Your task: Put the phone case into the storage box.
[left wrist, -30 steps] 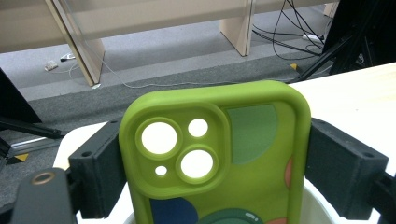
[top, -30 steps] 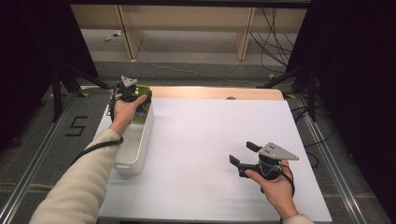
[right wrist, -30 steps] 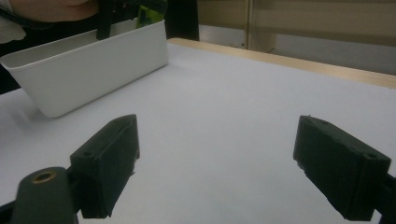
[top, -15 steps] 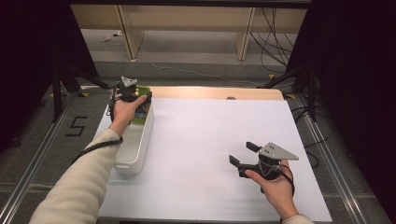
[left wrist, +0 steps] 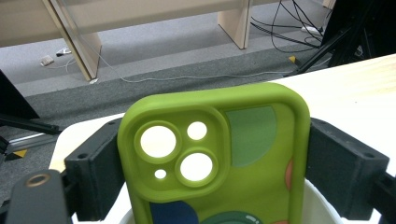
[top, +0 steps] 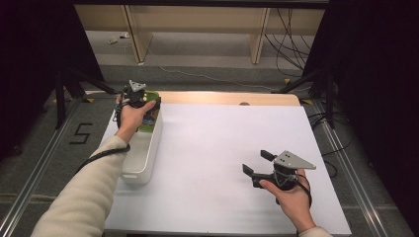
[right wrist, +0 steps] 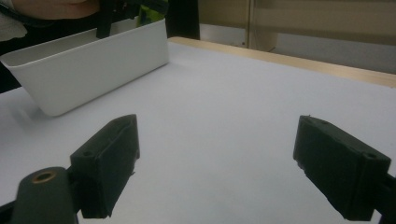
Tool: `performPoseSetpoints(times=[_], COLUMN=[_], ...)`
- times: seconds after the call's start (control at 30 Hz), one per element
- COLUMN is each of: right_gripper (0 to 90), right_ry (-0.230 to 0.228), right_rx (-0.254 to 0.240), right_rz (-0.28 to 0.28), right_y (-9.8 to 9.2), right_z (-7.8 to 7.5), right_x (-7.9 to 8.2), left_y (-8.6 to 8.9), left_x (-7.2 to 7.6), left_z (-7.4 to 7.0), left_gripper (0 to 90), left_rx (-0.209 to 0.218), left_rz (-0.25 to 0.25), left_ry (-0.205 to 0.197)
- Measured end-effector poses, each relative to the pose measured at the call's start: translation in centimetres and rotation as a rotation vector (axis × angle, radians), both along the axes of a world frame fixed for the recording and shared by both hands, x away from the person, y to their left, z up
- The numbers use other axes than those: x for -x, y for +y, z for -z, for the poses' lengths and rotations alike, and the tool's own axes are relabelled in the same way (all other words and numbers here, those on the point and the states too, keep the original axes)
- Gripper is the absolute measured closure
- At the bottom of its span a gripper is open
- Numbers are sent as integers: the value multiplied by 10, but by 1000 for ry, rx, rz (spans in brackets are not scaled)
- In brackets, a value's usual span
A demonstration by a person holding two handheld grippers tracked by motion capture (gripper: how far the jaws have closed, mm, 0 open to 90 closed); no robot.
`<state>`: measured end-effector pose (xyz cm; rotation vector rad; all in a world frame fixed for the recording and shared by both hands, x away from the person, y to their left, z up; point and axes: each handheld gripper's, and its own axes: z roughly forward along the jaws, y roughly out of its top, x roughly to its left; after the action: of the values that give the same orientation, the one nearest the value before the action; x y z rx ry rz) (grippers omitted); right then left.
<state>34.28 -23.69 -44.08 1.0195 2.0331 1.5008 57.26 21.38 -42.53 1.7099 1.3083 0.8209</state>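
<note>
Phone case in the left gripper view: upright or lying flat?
Upright: the green phone case stands on end between the jaws, camera holes topmost, over the white bin.

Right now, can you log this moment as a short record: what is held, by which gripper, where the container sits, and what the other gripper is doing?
held item: green phone case, upright between the jaws
holder: left gripper, shut on the case, over the far end of the bin
container: white bin along the table's left edge
other gripper: right gripper, jaws open with nothing between them, above the white table
case design: camera cut-outs, coloured patches
</note>
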Motion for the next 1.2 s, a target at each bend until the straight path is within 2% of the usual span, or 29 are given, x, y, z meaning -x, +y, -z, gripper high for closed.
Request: performPoseSetpoints(times=[0.17,0.43,1.2], right_gripper=[156,156,156], right_ry=[0,2,1], right_rx=[-3,-1,-2], right_rz=[4,3,8], right_y=[0,0,0], right_z=[0,0,-1], right_x=[0,0,0], left_y=[0,-2,1], left_x=[0,-1,8], left_z=[-3,-7,-11], left_gripper=[108,3,0], left_rx=[-5,-21,4], left_rz=[4,10,26], left_ry=[-6,-6,-23])
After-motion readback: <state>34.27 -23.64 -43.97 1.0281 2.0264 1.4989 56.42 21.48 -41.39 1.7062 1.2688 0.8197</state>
